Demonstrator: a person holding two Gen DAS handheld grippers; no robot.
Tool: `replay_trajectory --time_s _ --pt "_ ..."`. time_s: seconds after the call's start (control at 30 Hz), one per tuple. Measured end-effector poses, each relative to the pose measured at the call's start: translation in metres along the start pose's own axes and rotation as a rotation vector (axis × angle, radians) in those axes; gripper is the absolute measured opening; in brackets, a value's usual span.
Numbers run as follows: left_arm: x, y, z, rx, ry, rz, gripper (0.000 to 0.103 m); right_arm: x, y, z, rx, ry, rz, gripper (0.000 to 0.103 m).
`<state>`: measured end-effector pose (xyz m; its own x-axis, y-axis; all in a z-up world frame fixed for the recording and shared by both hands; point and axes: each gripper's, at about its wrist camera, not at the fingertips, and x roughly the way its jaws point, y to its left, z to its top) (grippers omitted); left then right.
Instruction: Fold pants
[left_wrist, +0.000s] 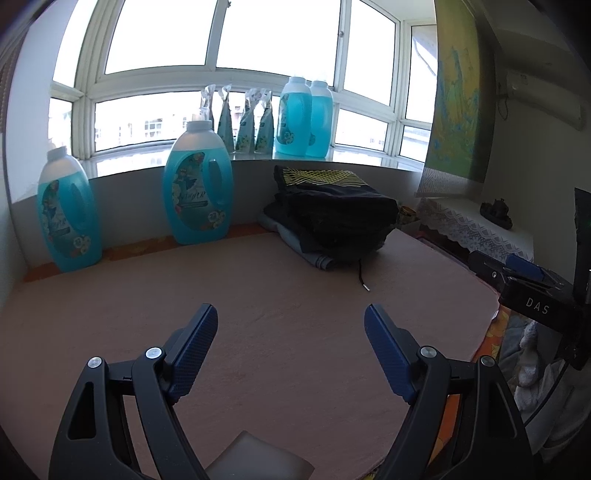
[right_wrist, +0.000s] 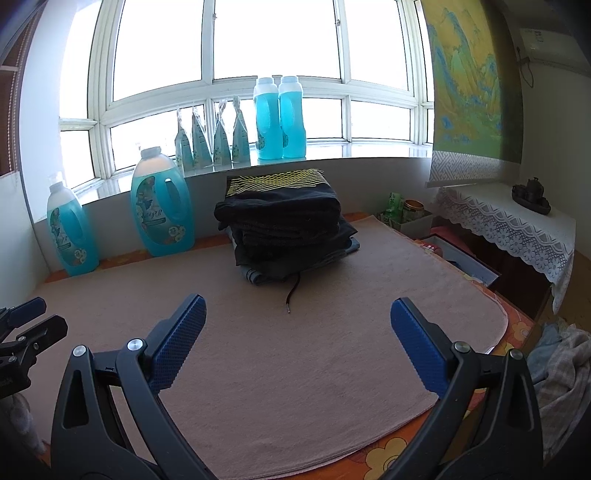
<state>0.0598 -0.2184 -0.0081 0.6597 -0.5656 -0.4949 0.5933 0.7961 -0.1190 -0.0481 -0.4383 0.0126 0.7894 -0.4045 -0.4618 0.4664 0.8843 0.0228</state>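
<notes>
Two detergent jugs (right_wrist: 162, 206) on pink mat (right_wrist: 295, 369); window (right_wrist: 273, 40) behind.

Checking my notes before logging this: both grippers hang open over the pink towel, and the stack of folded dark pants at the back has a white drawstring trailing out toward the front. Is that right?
One thing is off: the drawstring trailing from the stack of folded dark pants is black with a metal tip, not white, as the right wrist view shows. The rest holds: the left gripper and right gripper are open over the pink towel.

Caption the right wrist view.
Open right gripper above pink mat, facing stack of folded pants.
</notes>
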Motion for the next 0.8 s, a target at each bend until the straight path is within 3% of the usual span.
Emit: replay_trajectory --time_s 0.8 --pt "-0.0041 0.001 -0.001 0.0 -0.005 0.001 0.082 -0.0014 0.0073 -0.0015 0.005 0.004 0.005 0.102"
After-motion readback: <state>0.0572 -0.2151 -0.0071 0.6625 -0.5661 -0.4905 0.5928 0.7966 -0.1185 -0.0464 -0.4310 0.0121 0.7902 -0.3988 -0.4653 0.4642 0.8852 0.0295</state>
